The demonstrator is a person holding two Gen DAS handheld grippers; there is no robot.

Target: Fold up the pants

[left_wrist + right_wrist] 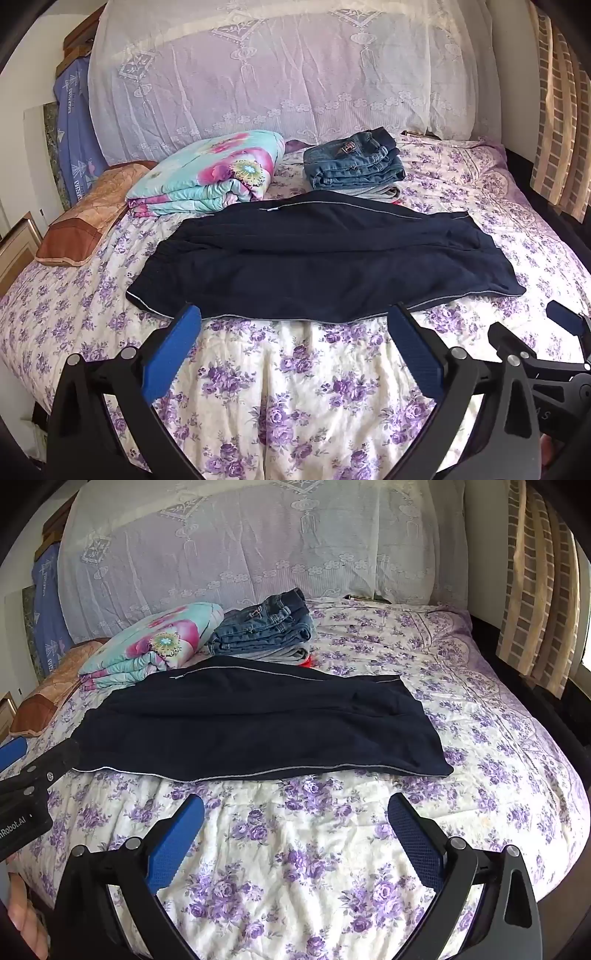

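A: Left wrist view: I count one pair of dark pants [325, 254] lying flat across the bed [295, 369], one folded floral quilt [207, 177], one stack of folded jeans [354, 162], one brown pillow [88, 214]. My left gripper [295, 321] has its jaws spread, nothing between them, just short of the pants' near hem.

B: And the right wrist view?

A: My right gripper [295, 812] is spread and empty too. Lace drape [240, 542] behind, curtain [535, 583] at right. Under the jeans, possibly more garments; I can't tell.

One navy pants [317, 254], perhaps three folded garments [354, 166].
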